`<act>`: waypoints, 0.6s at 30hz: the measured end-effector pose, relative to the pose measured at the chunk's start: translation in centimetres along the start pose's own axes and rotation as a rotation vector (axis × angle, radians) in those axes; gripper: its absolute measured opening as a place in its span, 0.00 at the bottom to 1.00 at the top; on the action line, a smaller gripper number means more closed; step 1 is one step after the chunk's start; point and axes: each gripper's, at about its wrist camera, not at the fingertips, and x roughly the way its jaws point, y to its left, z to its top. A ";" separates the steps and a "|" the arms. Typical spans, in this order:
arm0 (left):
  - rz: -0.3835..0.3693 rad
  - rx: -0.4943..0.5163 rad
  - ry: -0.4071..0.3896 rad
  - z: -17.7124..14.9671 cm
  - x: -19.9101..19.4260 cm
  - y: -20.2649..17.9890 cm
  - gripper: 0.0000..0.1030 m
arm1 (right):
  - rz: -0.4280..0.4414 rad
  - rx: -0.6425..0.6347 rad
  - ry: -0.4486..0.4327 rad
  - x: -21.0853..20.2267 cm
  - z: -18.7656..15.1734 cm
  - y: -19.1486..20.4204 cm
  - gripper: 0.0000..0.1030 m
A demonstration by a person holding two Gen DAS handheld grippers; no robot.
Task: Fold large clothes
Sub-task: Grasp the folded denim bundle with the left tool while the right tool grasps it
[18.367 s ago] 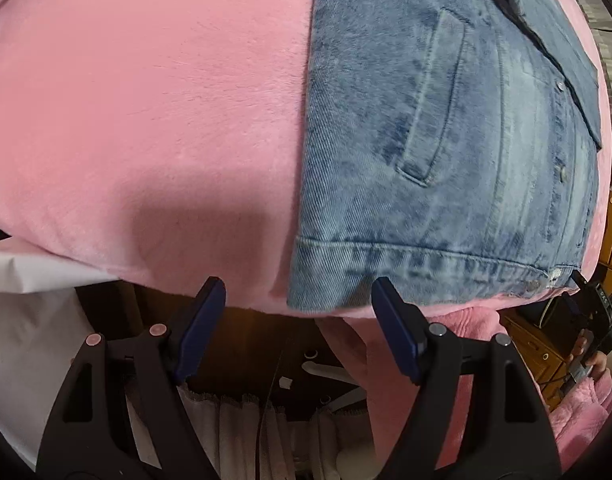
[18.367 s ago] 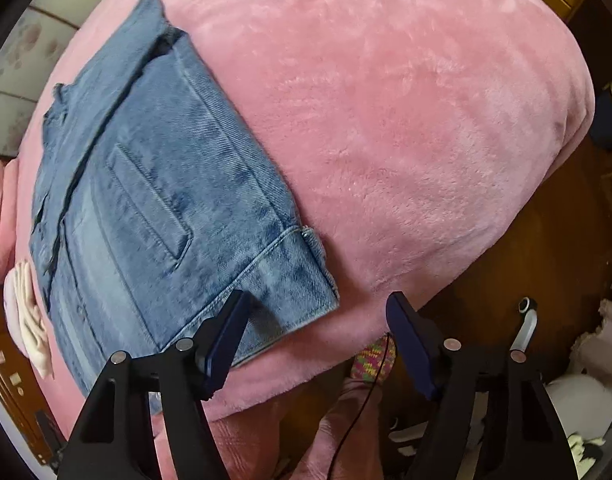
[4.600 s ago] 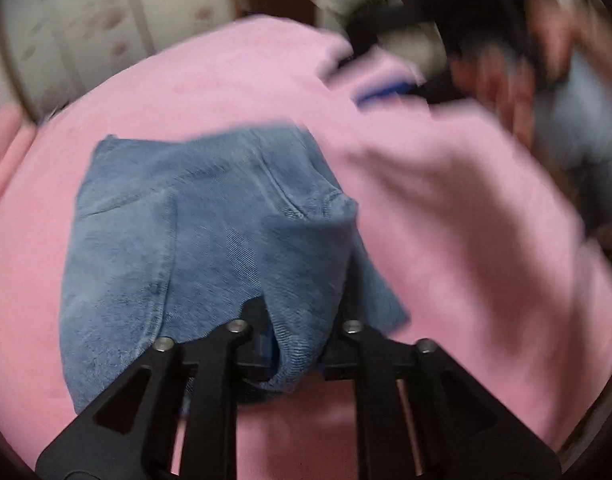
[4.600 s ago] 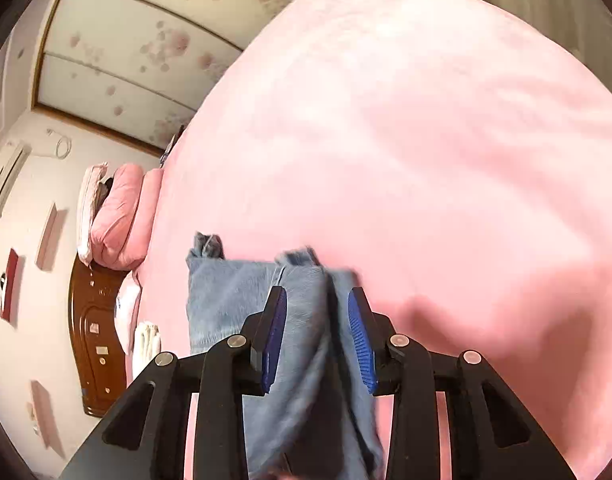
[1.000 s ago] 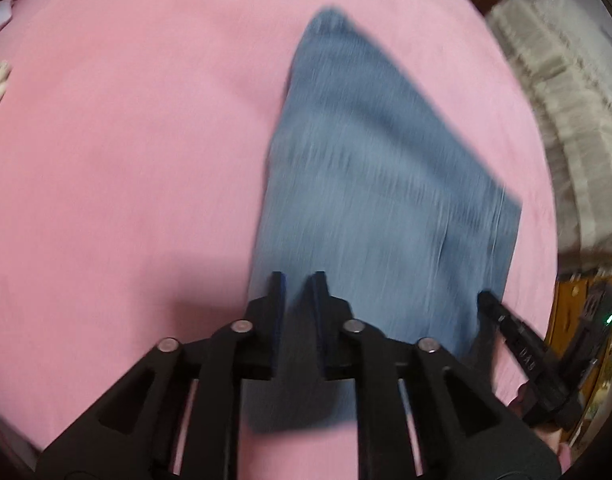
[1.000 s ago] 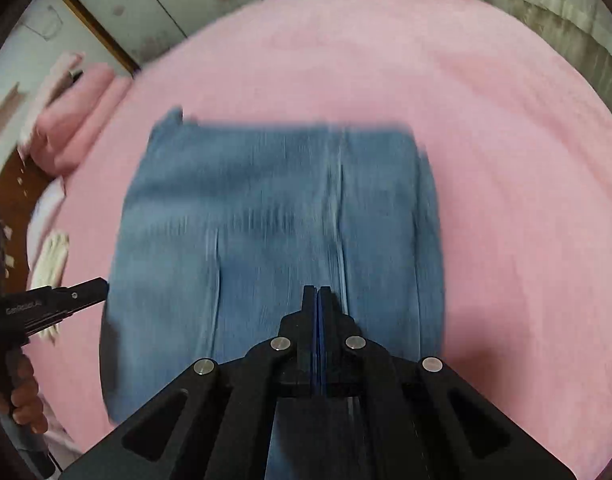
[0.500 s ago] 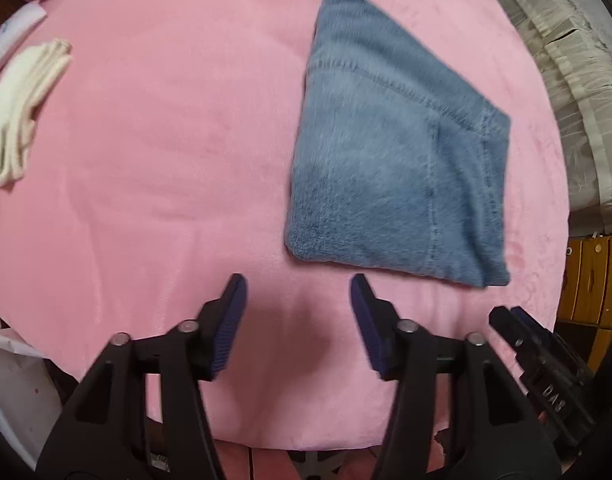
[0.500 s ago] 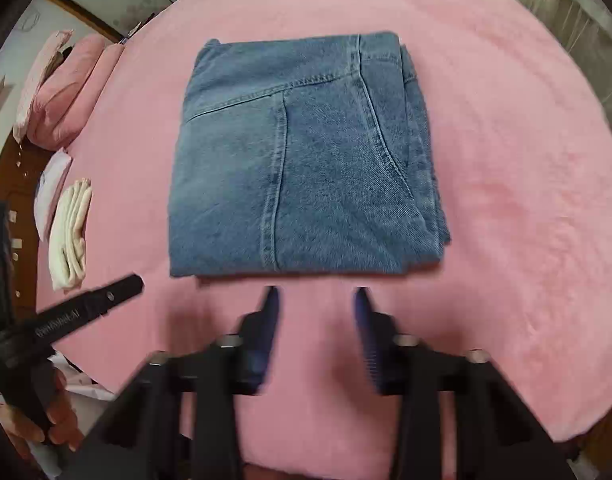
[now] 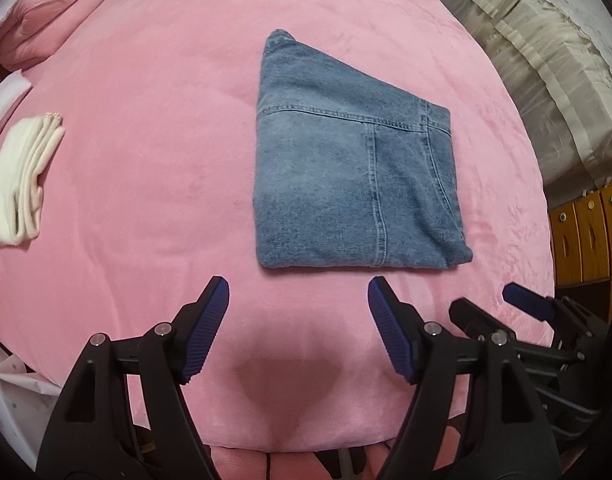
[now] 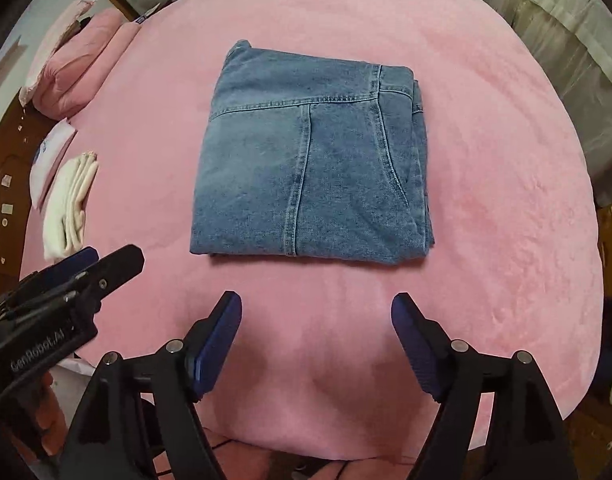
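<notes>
We see the denim garment (image 9: 353, 184) folded into a flat rectangle in the center of the frame, lying on the pink bed cover (image 9: 146, 160). Our left claw (image 9: 298, 332) stands wide open in the lower part of the left wrist view, holding nothing, just below the near edge of the denim. Our right claw (image 10: 315, 344) is also spread open and empty, low in its own frame. In the left part of both frames a folded white cloth (image 9: 20, 184) lies well apart from the denim. In the upper left there is a pink bundle (image 10: 78, 64), perhaps a folded blanket.
</notes>
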 end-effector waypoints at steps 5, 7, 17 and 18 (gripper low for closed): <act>-0.007 0.006 0.049 0.4 1.8 0.1 0.68 | 0.017 0.041 0.042 1.8 0.4 -0.8 0.76; -0.032 0.020 0.066 0.9 2.6 0.5 0.68 | 0.030 0.060 0.060 2.8 0.7 -1.6 0.76; -0.212 -0.054 0.184 7.4 12.1 5.0 0.68 | 0.017 0.193 -0.104 9.2 8.1 -9.3 0.76; -0.230 -0.065 0.193 8.1 13.0 5.3 0.68 | 0.015 0.214 -0.116 10.0 8.7 -10.3 0.76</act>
